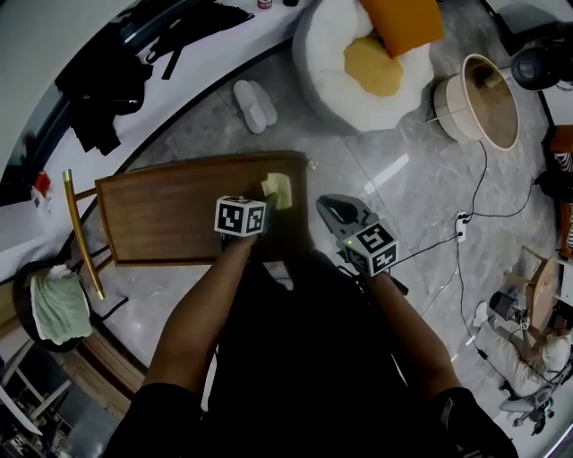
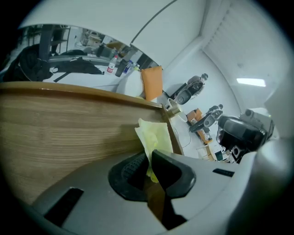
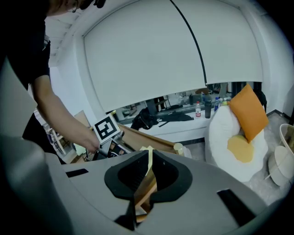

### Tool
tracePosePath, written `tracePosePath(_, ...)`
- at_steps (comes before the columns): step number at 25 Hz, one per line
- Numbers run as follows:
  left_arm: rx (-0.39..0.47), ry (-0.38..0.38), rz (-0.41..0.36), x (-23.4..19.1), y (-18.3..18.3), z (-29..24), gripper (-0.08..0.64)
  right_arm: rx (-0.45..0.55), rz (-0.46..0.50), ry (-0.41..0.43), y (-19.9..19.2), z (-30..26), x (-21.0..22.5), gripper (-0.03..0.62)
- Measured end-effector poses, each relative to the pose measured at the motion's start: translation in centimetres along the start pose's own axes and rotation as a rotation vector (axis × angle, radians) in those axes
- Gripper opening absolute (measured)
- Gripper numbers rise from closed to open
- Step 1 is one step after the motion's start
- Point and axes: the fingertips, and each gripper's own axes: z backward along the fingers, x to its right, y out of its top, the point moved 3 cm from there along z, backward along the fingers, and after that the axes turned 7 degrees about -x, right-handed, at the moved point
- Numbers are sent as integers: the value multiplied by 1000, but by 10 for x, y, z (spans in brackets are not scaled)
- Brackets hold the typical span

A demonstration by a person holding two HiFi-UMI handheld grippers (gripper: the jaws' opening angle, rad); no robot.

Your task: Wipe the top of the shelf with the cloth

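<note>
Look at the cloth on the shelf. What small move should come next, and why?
Probably slide the left tongs, which are shut on the cloth, leftward along the shelf top. The cloth sits at the top's right end and most of the wood stretches away to its left, so one stroke that way would likely cover the most surface.

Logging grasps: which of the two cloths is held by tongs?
The yellow cloth, pinched in the left tongs on the shelf; the green towel lies apart.

cloth [image 2: 156,135] pale yellow. shelf [image 1: 170,215] brown, straight wood grain. beyond shelf: white beanbag [image 1: 327,54], orange cushion [image 1: 403,22]. floor [image 1: 403,206] grey marble, veined.
</note>
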Motion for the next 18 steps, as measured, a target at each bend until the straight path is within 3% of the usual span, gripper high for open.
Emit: tracePosePath(18,-25,16,26,-93,-44,76,29,-25,50,79,59,-96,-77,29)
